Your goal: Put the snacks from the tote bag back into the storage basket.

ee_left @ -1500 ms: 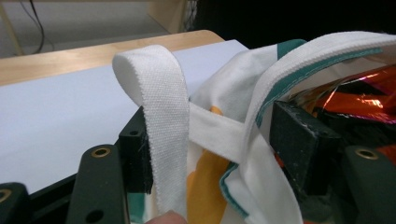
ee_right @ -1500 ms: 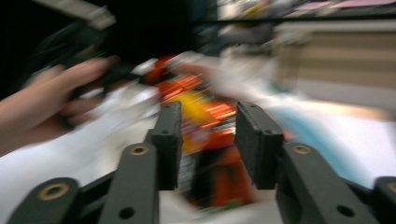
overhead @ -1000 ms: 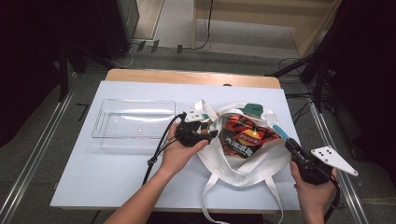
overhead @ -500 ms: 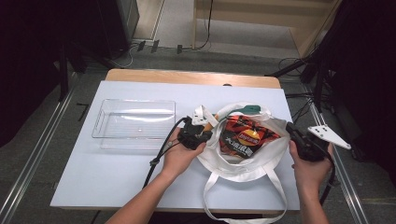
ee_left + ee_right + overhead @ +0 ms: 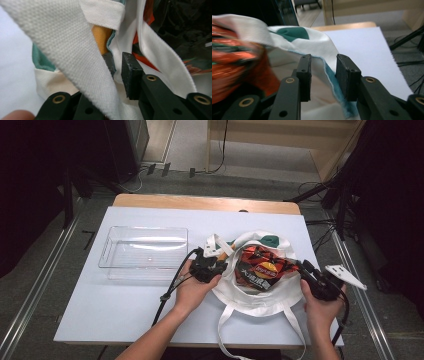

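A white tote bag (image 5: 260, 297) lies open on the table with a red and black snack bag (image 5: 260, 267) inside it. My left gripper (image 5: 221, 265) is at the bag's left rim. Its jaws have just been opening and stand a narrow gap apart (image 5: 117, 66), with the teal-edged rim between them and a white strap (image 5: 62, 42) draped over the left jaw. My right gripper (image 5: 303, 268) is at the bag's right rim. Its jaws have just been opening too (image 5: 323, 75), and the teal-edged rim (image 5: 329, 75) runs loose between them, beside the snack bag (image 5: 234, 57).
A clear plastic tray (image 5: 145, 252) stands empty left of the bag. The bag's two long handles (image 5: 225, 325) trail toward the table's near edge. White tabletop (image 5: 125, 310) lies in front of the tray; bare table (image 5: 362, 42) shows past the right rim.
The right hand moved in toward the bag's right side, and the teal rim it had pulled outward has slackened back. The left hand has stayed at the left rim.
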`<state>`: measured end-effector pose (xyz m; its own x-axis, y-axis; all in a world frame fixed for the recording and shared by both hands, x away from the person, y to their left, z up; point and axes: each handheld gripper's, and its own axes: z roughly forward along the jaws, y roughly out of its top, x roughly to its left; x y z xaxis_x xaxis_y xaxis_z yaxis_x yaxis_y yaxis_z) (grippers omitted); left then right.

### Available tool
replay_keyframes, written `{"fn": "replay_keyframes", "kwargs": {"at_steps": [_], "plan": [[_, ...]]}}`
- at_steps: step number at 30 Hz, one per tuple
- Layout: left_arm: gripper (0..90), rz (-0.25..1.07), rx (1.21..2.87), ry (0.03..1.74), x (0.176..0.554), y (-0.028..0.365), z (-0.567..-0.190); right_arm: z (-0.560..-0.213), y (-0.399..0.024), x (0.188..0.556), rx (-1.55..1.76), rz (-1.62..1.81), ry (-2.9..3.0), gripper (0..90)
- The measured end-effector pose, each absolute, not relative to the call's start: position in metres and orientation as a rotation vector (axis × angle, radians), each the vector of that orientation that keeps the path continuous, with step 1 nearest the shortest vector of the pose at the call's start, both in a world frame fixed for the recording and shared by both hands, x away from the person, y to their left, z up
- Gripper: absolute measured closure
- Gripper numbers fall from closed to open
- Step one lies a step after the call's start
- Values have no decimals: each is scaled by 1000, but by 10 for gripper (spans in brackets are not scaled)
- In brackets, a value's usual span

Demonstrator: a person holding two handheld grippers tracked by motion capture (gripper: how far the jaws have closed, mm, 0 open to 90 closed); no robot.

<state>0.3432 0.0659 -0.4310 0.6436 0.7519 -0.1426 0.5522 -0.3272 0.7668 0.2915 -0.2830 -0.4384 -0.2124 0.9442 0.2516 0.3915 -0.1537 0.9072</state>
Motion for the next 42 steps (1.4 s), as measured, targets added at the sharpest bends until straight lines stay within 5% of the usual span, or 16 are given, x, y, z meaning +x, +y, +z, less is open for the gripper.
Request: {"fn": "replay_keyframes", "kwargs": {"at_steps": [10,14,19,21,26,27,42], "plan": [[513,333,1846,993,321,91,-411,-412,-261,220,1418,1470,1545,532],[426,337,1806,1002,317,105,-402,-416,-238,219,1416,1515,1651,465],[193,392,1827,1012,314,116,-399,-422,-215,242,1508,1483,1736,351],[148,371,1816,1043,310,125,-400,-423,-204,261,1637,1454,1685,403],[159,368,1814,1017,295,135,-410,-427,-194,266,1579,1463,1711,836],[159,375,1827,1008,295,135,-411,-428,-193,266,1555,1458,1724,869],[309,449,1813,963,279,116,-406,-399,-202,252,1342,1526,1691,900]]}}
